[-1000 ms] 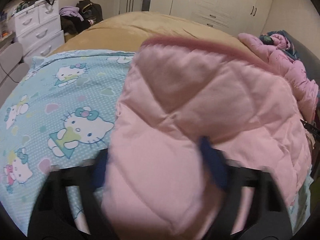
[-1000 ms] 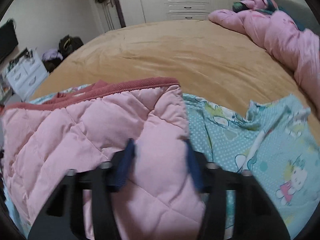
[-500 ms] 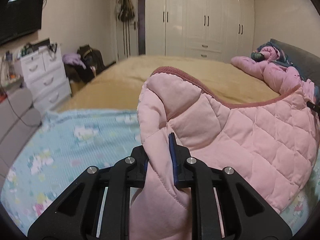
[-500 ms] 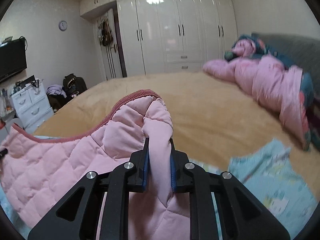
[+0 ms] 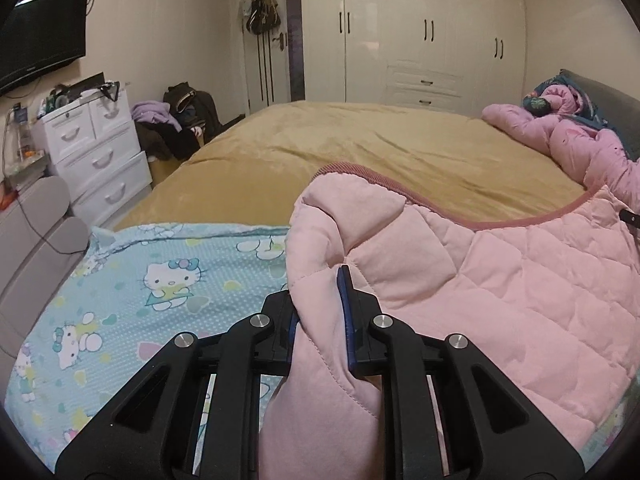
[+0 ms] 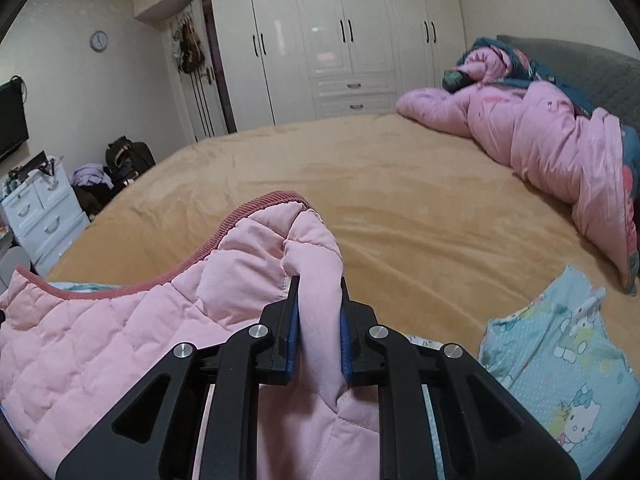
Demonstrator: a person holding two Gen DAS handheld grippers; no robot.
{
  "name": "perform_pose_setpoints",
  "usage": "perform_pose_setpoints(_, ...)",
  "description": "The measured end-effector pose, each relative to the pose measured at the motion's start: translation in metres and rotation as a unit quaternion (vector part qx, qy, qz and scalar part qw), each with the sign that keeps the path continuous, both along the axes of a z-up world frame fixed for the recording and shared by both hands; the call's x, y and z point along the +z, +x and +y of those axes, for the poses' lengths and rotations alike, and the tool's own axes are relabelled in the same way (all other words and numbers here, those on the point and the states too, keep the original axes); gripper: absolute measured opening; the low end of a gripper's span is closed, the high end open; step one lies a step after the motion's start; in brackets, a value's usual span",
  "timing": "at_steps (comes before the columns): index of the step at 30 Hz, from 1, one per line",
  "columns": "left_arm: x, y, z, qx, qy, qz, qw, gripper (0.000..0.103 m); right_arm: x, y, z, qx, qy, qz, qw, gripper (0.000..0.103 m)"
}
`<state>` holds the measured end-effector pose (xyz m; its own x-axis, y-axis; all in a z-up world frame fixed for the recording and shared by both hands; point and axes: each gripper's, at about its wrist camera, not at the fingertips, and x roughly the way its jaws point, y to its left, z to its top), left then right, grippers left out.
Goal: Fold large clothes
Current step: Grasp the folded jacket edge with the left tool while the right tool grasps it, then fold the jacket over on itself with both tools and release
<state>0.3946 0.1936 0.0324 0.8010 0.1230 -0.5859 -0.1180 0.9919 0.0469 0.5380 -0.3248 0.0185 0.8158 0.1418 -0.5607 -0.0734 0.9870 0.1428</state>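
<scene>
A pink quilted garment with a dark pink ribbed hem hangs between my two grippers above the bed. My left gripper is shut on its left corner, with pink fabric bunched between the blue pads. My right gripper is shut on the other corner of the pink quilted garment. The hem sags in a curve between the two grips. The garment's lower part is hidden below both views.
A light blue Hello Kitty sheet lies under the garment on the tan bed; it also shows in the right wrist view. A pink duvet is piled by the headboard. White drawers stand left of the bed.
Both grippers shut on the garment's corners and lifted it off the sheet. The hem now hangs stretched between them, and both views tilted up toward the room.
</scene>
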Motion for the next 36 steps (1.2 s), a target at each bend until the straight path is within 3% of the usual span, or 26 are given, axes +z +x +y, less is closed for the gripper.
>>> perform_pose_setpoints(10,-0.051,0.019,0.008,0.028,0.009,0.058,0.9979,0.012,-0.062,0.023,0.006,-0.014,-0.008,0.066,0.998,0.017)
perform_pose_setpoints(15,-0.071,0.021,0.006,0.034,0.014,0.073,0.9966,0.013,-0.097,0.034,0.012,-0.018,-0.018,0.111,0.993,0.027)
perform_pose_setpoints(21,-0.077,0.022,-0.002,0.043,0.035,0.082,0.9951,0.019,-0.119,0.039,0.021,-0.034,-0.038,0.126,0.991,0.035)
perform_pose_setpoints(23,-0.074,0.018,-0.003,0.053,0.043,0.079,0.9946,0.025,-0.117,0.037,0.024,-0.041,-0.054,0.126,0.990,0.039)
perform_pose_setpoints(25,-0.067,0.009,-0.003,0.064,0.053,0.075,0.9938,0.046,-0.110,0.032,0.023,-0.054,-0.069,0.134,0.987,0.063)
perform_pose_setpoints(26,-0.061,0.002,-0.003,0.060,0.049,0.069,0.9946,0.050,-0.102,0.026,0.022,-0.070,-0.079,0.133,0.986,0.078)
perform_pose_setpoints(28,-0.050,-0.012,-0.005,0.055,0.041,0.053,0.9962,0.066,-0.080,-0.001,0.016,-0.078,-0.070,0.090,0.990,0.082)
perform_pose_setpoints(30,-0.040,-0.026,-0.011,0.050,0.035,0.036,0.9975,0.069,-0.063,-0.036,0.021,-0.055,-0.043,0.051,0.996,0.095)
perform_pose_setpoints(34,-0.024,-0.057,-0.036,0.019,0.011,0.017,0.9996,0.082,-0.039,-0.122,0.054,0.033,-0.022,0.000,0.999,0.097)
perform_pose_setpoints(36,-0.022,-0.070,-0.058,-0.011,-0.002,0.019,0.9998,0.085,-0.034,-0.147,0.071,0.078,-0.028,-0.003,0.997,0.097)
